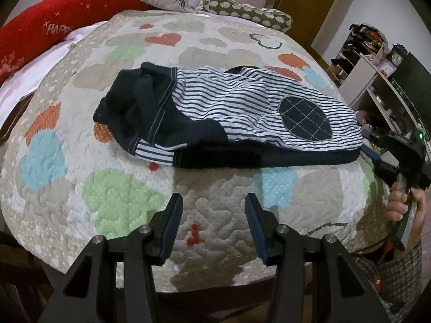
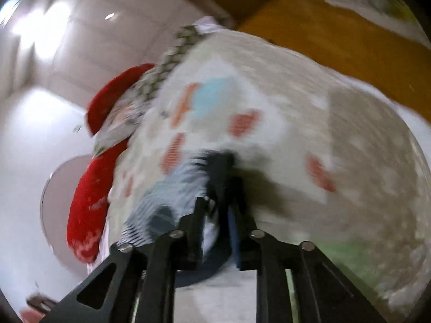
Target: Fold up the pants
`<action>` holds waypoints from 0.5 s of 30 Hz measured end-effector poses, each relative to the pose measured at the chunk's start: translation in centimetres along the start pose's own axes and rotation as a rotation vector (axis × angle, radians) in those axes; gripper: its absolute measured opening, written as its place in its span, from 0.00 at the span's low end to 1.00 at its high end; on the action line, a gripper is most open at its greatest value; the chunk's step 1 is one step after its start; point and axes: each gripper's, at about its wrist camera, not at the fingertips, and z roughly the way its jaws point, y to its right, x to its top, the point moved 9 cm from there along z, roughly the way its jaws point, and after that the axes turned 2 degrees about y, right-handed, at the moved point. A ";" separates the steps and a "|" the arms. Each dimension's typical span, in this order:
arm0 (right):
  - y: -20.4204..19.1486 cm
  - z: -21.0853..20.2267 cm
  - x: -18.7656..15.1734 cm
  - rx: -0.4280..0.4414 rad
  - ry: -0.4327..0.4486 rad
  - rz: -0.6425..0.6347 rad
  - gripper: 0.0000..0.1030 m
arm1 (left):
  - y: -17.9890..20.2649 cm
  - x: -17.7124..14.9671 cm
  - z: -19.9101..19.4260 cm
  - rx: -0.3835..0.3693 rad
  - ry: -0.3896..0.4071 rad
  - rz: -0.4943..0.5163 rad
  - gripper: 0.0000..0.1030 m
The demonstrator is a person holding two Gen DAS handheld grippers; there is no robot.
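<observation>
Quilted bedspread (image 1: 129, 196): striped pants (image 1: 242, 113) already folded over, untidy. Left gripper (image 1: 212, 226) open, empty. Right gripper (image 2: 215, 215) at cloth edge, grip unclear — blur.

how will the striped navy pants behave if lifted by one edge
The striped navy pants would probably flop and unfold, since the fabric already lies wrinkled and bunched. They look light and thin. On the quilted bedspread they would likely drag, not slide.
</observation>
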 end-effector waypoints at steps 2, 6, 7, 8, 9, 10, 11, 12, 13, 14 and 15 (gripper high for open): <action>0.9 -0.7 0.2 0.043 0.040 0.051 0.39 | 0.0 0.0 0.3 -0.002 -0.009 -0.001 0.45; -1.2 -0.6 0.2 0.060 0.055 -0.039 0.72 | 0.2 -0.1 0.3 -0.005 -0.009 0.004 0.45; -1.8 -0.1 -0.1 0.047 0.047 -0.070 0.72 | 0.2 -0.1 0.2 -0.005 -0.005 0.003 0.45; -2.3 1.0 -0.5 0.016 0.028 -0.108 0.72 | 0.2 0.0 0.1 -0.005 0.000 0.000 0.45; -2.6 2.3 -0.8 -0.017 0.004 -0.143 0.72 | -0.1 0.1 -0.1 -0.004 0.010 -0.007 0.45; -2.9 3.5 -1.2 -0.039 -0.023 -0.176 0.72 | -0.2 0.2 -0.2 -0.002 0.018 -0.015 0.45; -2.9 4.2 -1.4 -0.043 -0.040 -0.197 0.58 | -0.6 0.4 -0.6 0.003 0.032 -0.031 0.45; -3.1 5.1 -1.6 -0.054 -0.056 -0.215 0.27 | -1.1 0.6 -0.9 0.008 0.045 -0.047 0.45; -3.1 5.4 -1.5 -0.043 -0.069 -0.200 0.23 | -1.9 1.1 -1.4 0.015 0.064 -0.072 0.45; -3.1 5.2 -1.3 -0.008 -0.065 -0.169 0.21 | -2.5 1.4 -1.8 0.022 0.079 -0.089 0.45; -3.1 4.6 -0.8 0.025 -0.043 -0.143 0.19 | -3.6 1.8 -2.3 0.037 0.100 -0.115 0.46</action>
